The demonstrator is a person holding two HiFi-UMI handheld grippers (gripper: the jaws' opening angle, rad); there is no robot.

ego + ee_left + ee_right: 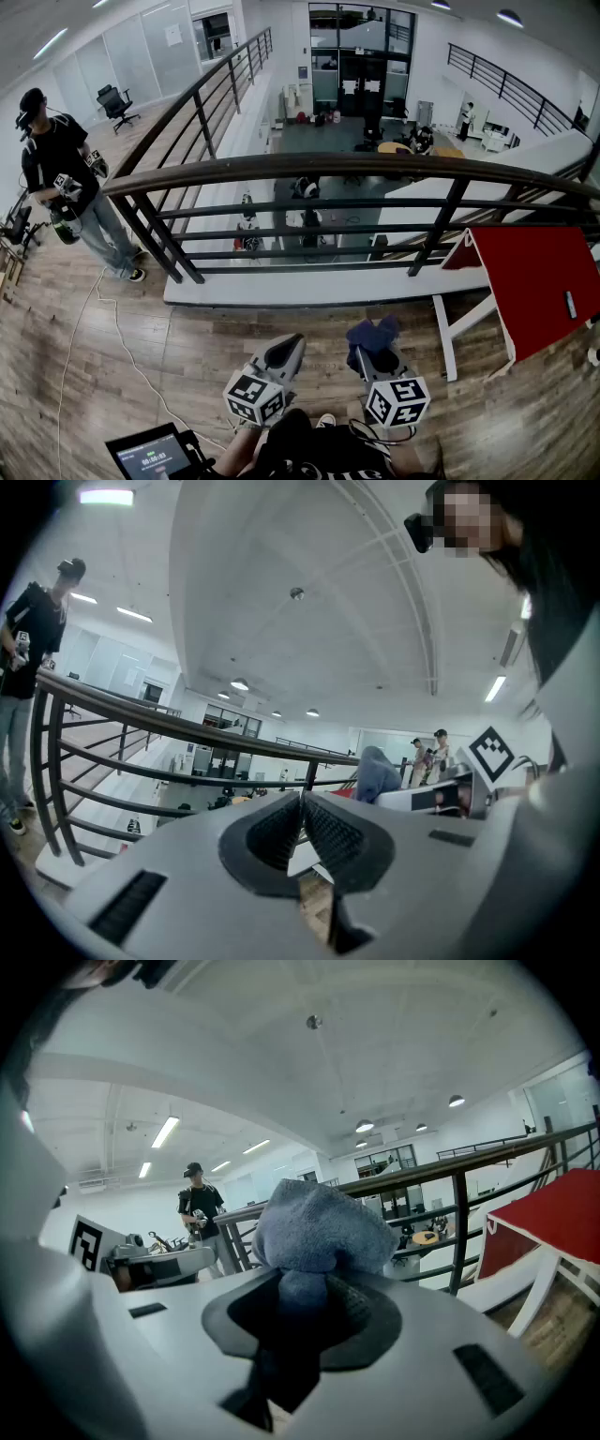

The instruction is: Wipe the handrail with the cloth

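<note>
Fingers of our right gripper (pixel 307 1283) clench the bunched blue cloth (pixel 319 1227), its wad left proud to meet the handrail (pixel 356 165) well ahead of us, while our left gripper (pixel 303 799) hangs pressed together, empty and spare.

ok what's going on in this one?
A person stands at a balcony railing with a gripper in each hand. The right gripper is shut on a bunched blue cloth. The left gripper has its jaws together with nothing between them. Both are held low, short of the dark handrail, and the cloth is not touching it, so wiping has not started. A second person stands off to the left by the railing.
</note>
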